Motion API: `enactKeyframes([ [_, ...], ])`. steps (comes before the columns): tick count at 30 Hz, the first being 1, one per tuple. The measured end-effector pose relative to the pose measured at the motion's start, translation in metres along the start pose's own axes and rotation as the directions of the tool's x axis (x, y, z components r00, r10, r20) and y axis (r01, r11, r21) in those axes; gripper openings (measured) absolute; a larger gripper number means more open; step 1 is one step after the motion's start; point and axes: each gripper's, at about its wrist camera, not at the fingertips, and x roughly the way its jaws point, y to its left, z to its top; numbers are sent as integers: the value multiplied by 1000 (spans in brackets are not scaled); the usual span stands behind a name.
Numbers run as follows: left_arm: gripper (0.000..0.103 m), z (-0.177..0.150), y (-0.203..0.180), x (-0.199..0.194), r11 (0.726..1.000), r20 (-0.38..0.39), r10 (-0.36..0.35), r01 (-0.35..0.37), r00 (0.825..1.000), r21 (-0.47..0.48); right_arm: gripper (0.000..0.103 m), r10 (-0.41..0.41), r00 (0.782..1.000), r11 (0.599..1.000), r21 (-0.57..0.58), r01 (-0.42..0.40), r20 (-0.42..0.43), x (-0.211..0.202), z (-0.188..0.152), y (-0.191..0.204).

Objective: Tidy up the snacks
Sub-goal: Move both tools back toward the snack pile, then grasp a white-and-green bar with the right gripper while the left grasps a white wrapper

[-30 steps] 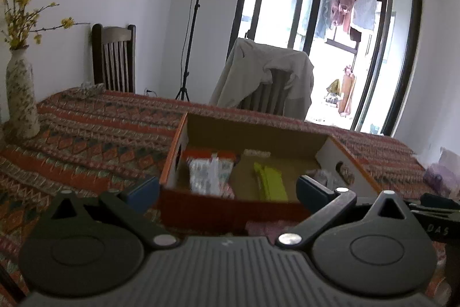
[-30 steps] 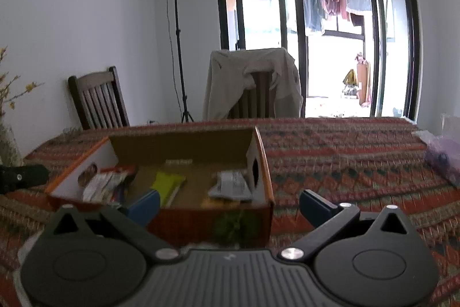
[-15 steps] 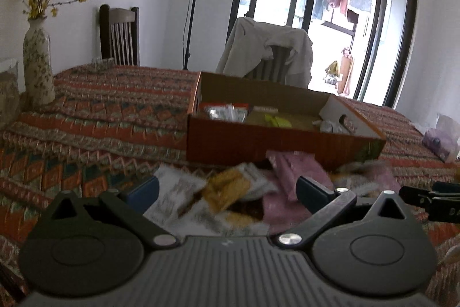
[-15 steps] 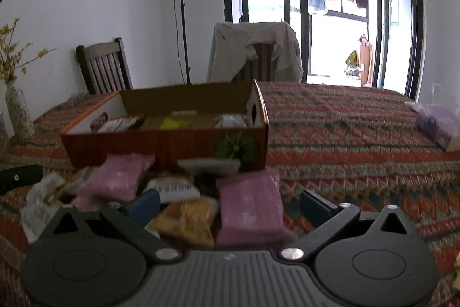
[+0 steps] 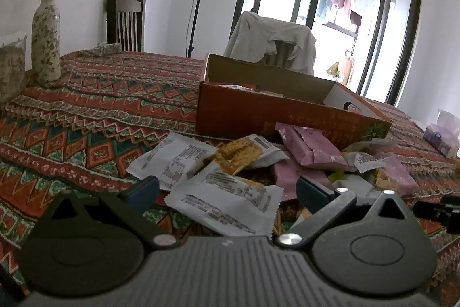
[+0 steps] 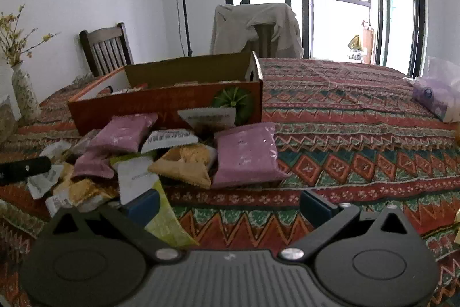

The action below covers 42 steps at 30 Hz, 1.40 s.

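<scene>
On patterned red, green and orange woven tablecloth, just in front of long orange cardboard box, a loose heap of snack packets: white printed sachets, a yellow-brown crinkled packet, pink-purple wrapped packets; nearest to left gripper, one white foil sachet with black nutrition print, lying flat between the blue pads but untouched; jaws spread wide, holding nothing; right gripper likewise wide and empty, low over bare cloth just beside a white and lime-green sachet, with a large pink-purple rectangular packet a little ahead; a few packets already inside the box, barely visible over its near wall; judged as the approach stage of a pick, most of the sorting not yet done; next move probably for the left side: lower onto the white sachet, close on its crimped edge or its thin body, lift clear of the neighbours overlapping it, carry over the near wall; thin, slippery foil likely to slide or fold, so a grip across the short side looks safer; off to the left, a tall floral ceramic vase with yellow blossom twigs, well apart from the work.
</scene>
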Motion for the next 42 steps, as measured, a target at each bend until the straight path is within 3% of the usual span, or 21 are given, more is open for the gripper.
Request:
enactKeyframes([
  [12,103,-2,-1,-4,1000,35,-12,12,999,2,102,105,994,992,-62,-106,-19,10,4,31],
  [17,103,-2,0,-7,1000,42,-6,7,999,-6,81,147,987,981,-117,-154,-67,28,7,56],
  [19,103,-2,-1,-8,1000,34,2,-2,999,1,60,142,986,981,-122,-153,-92,37,8,63],
  [25,103,-2,6,-18,1000,21,13,-12,1000,-10,37,139,987,972,-178,-151,-75,38,5,75],
  [34,103,4,24,-38,997,59,59,-57,997,-48,34,104,994,968,-235,-91,44,3,-3,80],
  [42,103,12,34,-41,993,50,107,-104,993,-62,34,54,978,982,-190,-14,203,-34,11,61],
])
